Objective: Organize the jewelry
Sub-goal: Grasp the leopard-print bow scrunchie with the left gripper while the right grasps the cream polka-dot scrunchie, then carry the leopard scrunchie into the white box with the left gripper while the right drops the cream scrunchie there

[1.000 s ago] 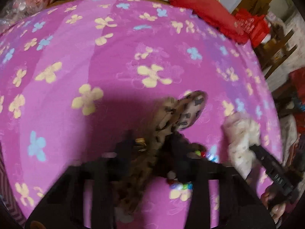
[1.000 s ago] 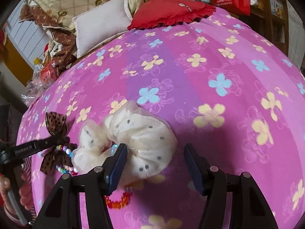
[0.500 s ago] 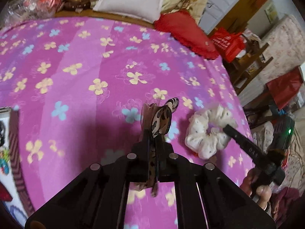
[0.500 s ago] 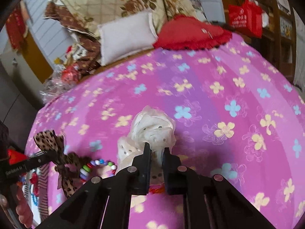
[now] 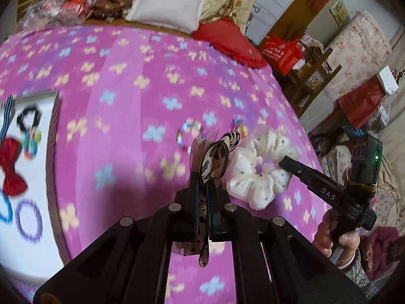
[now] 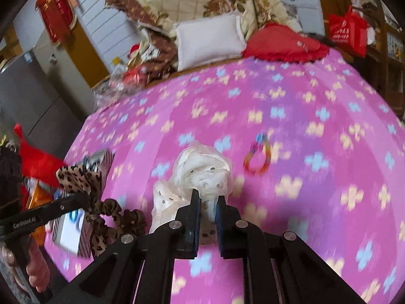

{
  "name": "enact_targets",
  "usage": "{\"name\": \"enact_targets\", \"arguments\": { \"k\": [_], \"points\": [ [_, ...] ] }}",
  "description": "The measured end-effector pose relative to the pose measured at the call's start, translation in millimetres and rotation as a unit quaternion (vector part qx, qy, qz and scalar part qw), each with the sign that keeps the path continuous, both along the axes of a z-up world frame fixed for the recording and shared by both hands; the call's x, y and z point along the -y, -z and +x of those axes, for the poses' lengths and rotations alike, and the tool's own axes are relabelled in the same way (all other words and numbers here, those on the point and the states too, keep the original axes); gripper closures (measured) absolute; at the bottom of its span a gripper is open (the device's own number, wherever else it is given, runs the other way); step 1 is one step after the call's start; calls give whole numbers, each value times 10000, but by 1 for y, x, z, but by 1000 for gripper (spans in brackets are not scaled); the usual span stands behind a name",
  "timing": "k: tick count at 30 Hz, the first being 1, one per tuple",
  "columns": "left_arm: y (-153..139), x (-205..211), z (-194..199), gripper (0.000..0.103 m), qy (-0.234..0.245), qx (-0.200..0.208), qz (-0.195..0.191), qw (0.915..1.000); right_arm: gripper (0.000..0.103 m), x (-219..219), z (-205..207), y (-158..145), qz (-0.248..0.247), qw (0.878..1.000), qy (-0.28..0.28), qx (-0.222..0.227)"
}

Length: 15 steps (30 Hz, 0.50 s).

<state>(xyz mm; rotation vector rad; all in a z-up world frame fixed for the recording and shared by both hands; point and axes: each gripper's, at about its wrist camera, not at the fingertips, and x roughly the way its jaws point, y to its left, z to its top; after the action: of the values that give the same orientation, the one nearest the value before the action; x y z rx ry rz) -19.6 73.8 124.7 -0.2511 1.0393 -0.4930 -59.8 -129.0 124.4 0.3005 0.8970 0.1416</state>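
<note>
- Over the pink flowered bedspread (image 5: 126, 81), both grippers are up off the cloth, each with a piece in its jaws.
- Left gripper (image 5: 201, 177): jaws pressed together on the leopard-print bow scrunchie (image 5: 215, 157). A second ago they stood part open around it on the bed; now it hangs clear.
- Right gripper (image 6: 208, 200): pinching the white dotted scrunchie (image 6: 200, 174). Its jaws were spread wide around it a second ago; now it is bunched between the pads and lifted.
- Both picks look done. Next is the carry to the white tray (image 5: 33, 152) at the left edge of the bed, which has come into the left wrist view and already holds a red bow (image 5: 10, 169) and rings.
- A bead bracelet (image 6: 257, 158) lies on the bed, far right of the white scrunchie, not yet picked.
- Writing: "DAS" on the right gripper's finger; "GenRobot.AI", partly blurred, on the left one. The red bag's (image 5: 281, 53) print is unreadable.
</note>
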Motion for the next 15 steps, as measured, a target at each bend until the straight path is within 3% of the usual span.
{"name": "enact_targets", "arguments": {
  "k": [5, 8, 10, 13, 15],
  "points": [
    [48, -11, -11, 99, -203, -408, 541, 9975, 93, 0, -30, 39, -312, 9986, 179, -393],
    [69, -23, -11, 99, -359, -621, 578, 9957, 90, 6, -40, 57, -462, 9967, 307, -596],
    [75, -33, -11, 91, -525, -742, 510, 9946, 82, 12, -44, 65, -450, 9959, 366, -698],
    [73, -43, -15, 72, -681, -715, 440, 9941, 54, 23, -52, 69, -317, 9960, 506, -668],
    [70, -48, -18, 61, -766, -646, 401, 9942, 53, 31, -57, 69, -259, 9958, 610, -628]
  ]
}}
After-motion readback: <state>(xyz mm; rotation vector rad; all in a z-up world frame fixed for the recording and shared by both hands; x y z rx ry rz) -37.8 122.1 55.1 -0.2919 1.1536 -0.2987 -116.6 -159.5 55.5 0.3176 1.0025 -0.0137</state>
